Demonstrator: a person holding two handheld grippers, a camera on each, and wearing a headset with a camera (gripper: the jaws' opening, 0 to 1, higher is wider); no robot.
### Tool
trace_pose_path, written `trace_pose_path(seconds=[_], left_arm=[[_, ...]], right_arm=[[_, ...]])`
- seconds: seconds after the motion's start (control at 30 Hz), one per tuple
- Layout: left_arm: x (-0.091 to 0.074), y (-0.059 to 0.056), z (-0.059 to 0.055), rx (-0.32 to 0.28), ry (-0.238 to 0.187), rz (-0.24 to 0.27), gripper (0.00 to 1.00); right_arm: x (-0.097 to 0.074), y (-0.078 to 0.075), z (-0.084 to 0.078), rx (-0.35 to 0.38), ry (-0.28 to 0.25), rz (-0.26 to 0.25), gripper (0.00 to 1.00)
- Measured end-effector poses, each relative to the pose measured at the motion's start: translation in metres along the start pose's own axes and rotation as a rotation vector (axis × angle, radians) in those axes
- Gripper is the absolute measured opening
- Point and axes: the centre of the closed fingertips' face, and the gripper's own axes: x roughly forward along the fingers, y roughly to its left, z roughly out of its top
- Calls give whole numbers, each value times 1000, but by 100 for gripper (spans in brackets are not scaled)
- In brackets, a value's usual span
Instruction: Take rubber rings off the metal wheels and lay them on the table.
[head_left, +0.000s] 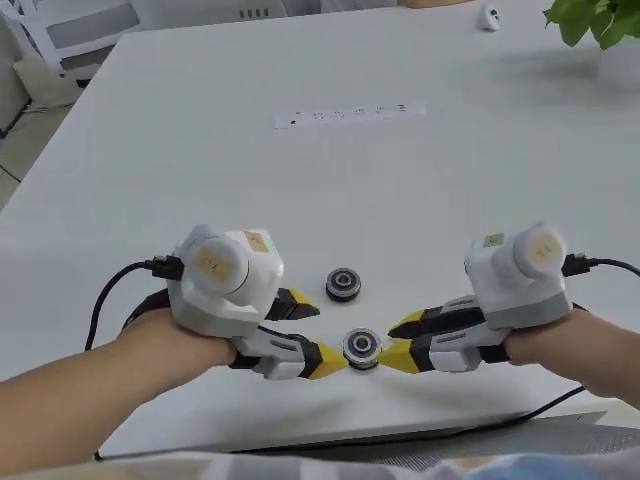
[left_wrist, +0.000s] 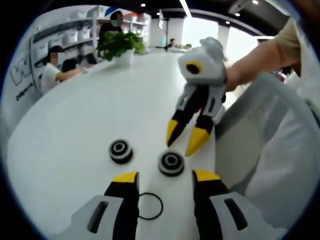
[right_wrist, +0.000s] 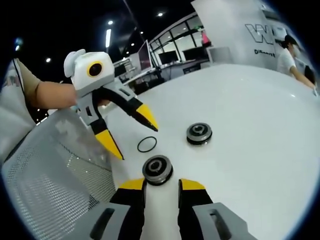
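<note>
Flanking the near wheel on the desk, the left gripper and right gripper both gape open, one rubber ring lying freed nearby; next, likely: clamp that wheel and peel its ring.

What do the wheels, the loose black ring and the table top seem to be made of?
Wheels: likely metal, grey with glinting faces. Loose ring: thin, matte black, probably rubber. Table top: smooth, plain white, perhaps laminate.
</note>
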Motion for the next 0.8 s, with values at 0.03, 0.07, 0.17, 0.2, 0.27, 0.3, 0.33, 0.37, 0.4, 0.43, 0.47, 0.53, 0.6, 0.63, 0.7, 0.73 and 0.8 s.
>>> trace_pose_path(seconds=[0.03, 0.07, 0.17, 0.2, 0.27, 0.3, 0.33, 0.37, 0.4, 0.43, 0.47, 0.53, 0.6, 0.63, 0.7, 0.73, 0.8], left_arm=[[1, 0, 1, -2, -3, -1, 43], [3, 0, 2, -4, -4, -4, 42], [7, -3, 4, -7, -6, -10, 41], [9, -4, 4, -6, -6, -13, 41], [11, -7, 5, -3, -5, -18, 40], [12, -7, 5, -1, -4, -21, 39], [13, -8, 4, 2, -1, -25, 38], [14, -9, 4, 3, 0, -27, 38], [15, -10, 3, 5, 4, -30, 37], [15, -10, 3, 7, 6, -31, 36], [16, -11, 3, 9, 8, -32, 36], [17, -12, 3, 7, 9, -34, 35], [18, -13, 4, 2, 7, -36, 34], [19, -13, 4, -1, 6, -38, 33], [21, -14, 5, -1, 4, -41, 31], [22, -15, 5, 0, 5, -41, 31], [24, -15, 6, 3, 5, -41, 30]], right_arm=[[0, 0, -1, -5, 0, 1, 21], [0, 1, -1, -14, 1, 1, 20], [1, 2, -1, -34, 2, 5, 18], [2, 2, -2, -42, 3, 4, 17], [3, 3, -3, -51, 6, 5, 16], [4, 2, -3, -54, 6, 5, 16], [4, 2, -4, -56, 5, 4, 15], [4, 2, -4, -57, 5, 4, 15], [5, 2, -4, -55, 5, 6, 15], [5, 2, -4, -55, 1, 6, 14], [5, 2, -4, -59, 0, 6, 14], [5, 2, -4, -64, -2, 5, 13], [6, 2, -4, -69, -3, 4, 12], [6, 2, -4, -73, -3, 3, 11], [6, 2, -4, -79, -4, 2, 10], [6, 3, -4, -81, -5, 2, 9], [5, 3, -4, -89, -6, 1, 9]])
